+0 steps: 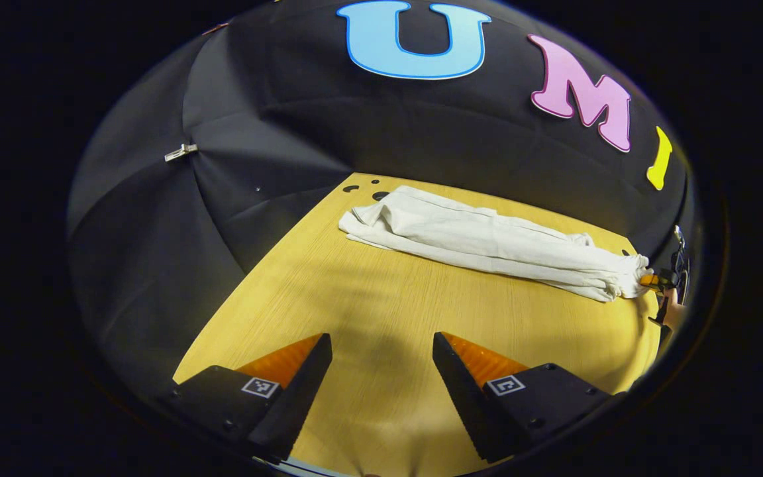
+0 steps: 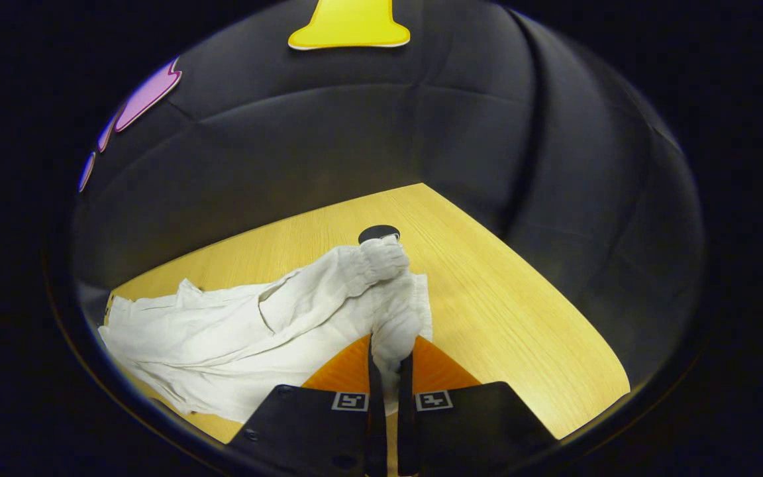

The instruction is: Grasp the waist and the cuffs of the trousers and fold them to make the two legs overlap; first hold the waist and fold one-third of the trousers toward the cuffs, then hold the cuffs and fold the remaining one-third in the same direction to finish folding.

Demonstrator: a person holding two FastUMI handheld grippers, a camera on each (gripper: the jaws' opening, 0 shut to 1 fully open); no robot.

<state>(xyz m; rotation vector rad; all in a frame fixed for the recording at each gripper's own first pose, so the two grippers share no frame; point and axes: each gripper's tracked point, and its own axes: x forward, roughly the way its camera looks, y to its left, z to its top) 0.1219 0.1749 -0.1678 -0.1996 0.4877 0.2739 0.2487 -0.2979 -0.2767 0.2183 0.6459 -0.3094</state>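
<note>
Left gripper [image 1: 381, 358] agape; right gripper [image 2: 388, 371] clamped.

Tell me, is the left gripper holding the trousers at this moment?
No. In the left gripper view the left gripper stands open above bare table, well apart from the trousers.

I'm seeing off-white trousers [image 1: 487, 242] lying on my yellow wood-grain table [image 1: 368, 311], black cloth wall [image 1: 328, 126] showing behind.
</note>
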